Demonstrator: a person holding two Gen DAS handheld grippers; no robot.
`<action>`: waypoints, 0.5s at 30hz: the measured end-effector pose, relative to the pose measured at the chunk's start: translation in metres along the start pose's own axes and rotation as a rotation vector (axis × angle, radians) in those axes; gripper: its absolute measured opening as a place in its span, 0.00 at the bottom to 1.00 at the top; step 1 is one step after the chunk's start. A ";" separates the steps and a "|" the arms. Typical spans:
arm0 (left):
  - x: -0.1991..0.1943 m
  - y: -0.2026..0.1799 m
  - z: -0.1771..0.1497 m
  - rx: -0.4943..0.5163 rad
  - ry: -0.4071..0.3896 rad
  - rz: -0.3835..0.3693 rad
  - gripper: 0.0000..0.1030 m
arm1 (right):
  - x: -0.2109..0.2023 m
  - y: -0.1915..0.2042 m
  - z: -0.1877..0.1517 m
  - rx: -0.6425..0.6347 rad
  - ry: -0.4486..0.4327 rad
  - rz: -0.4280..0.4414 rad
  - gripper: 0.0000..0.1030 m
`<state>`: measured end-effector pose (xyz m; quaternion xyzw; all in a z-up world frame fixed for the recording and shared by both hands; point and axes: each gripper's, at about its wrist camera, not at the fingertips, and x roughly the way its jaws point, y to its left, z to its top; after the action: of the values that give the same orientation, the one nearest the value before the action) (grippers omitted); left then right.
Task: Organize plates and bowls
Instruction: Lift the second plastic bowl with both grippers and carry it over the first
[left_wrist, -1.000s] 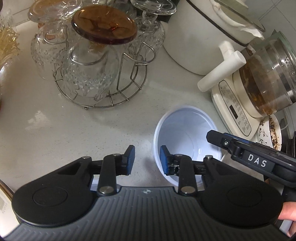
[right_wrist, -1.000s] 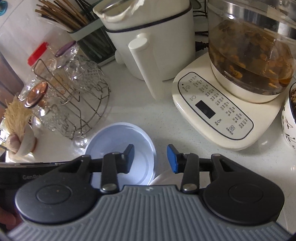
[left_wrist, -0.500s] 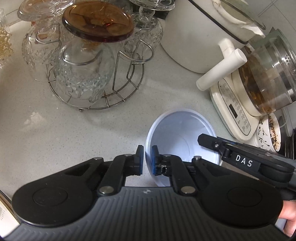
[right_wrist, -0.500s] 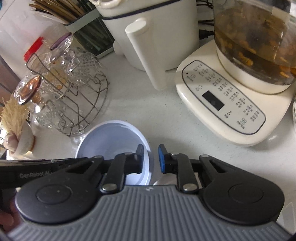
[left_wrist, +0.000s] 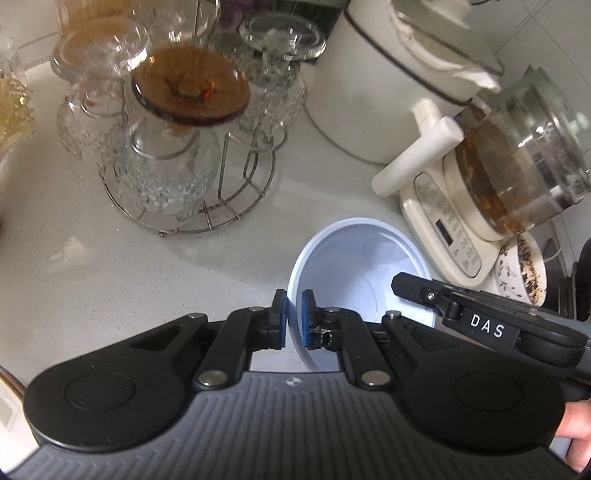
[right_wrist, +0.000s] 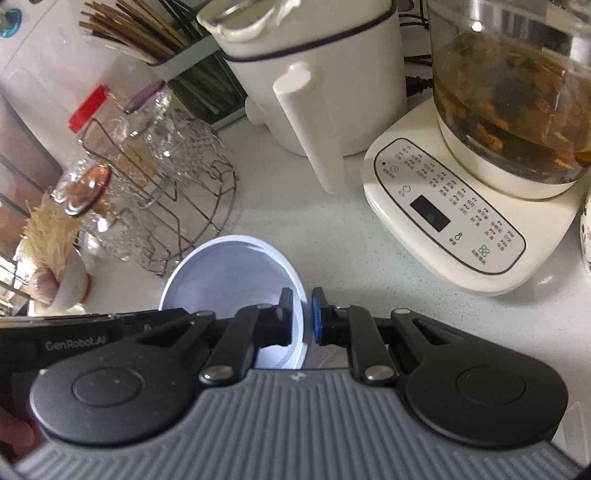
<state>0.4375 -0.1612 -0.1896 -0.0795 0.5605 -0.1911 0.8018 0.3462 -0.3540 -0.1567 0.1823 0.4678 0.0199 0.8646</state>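
A white plastic bowl (left_wrist: 354, 269) sits over the white counter. My left gripper (left_wrist: 293, 317) is shut on the bowl's left rim, one finger inside and one outside. My right gripper (right_wrist: 302, 315) is shut on the right rim of the same bowl (right_wrist: 232, 277). The right gripper's black body shows in the left wrist view (left_wrist: 480, 325), reaching over the bowl's right side. The bowl's underside is hidden, so I cannot tell whether it rests on the counter.
A wire rack of upturned glasses (left_wrist: 177, 147) stands at the back left. A white pot with a handle (left_wrist: 388, 85) and a glass kettle on a cream base (left_wrist: 509, 173) stand at the back right. A patterned dish (left_wrist: 524, 269) lies beside the kettle base.
Both grippers have closed from open onto opposite rims of the white bowl. The views have shifted slightly, and the bowl looks a little raised.
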 end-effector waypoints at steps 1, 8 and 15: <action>-0.005 -0.001 0.000 -0.002 -0.007 -0.003 0.09 | -0.004 0.001 0.000 -0.001 -0.005 0.003 0.13; -0.033 -0.012 -0.005 0.001 -0.042 -0.011 0.09 | -0.034 0.003 -0.004 0.012 -0.046 0.023 0.13; -0.060 -0.018 -0.018 -0.001 -0.069 -0.017 0.09 | -0.056 0.007 -0.015 0.010 -0.071 0.047 0.13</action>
<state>0.3992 -0.1523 -0.1372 -0.0912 0.5322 -0.1947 0.8189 0.3032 -0.3551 -0.1168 0.1982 0.4322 0.0314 0.8792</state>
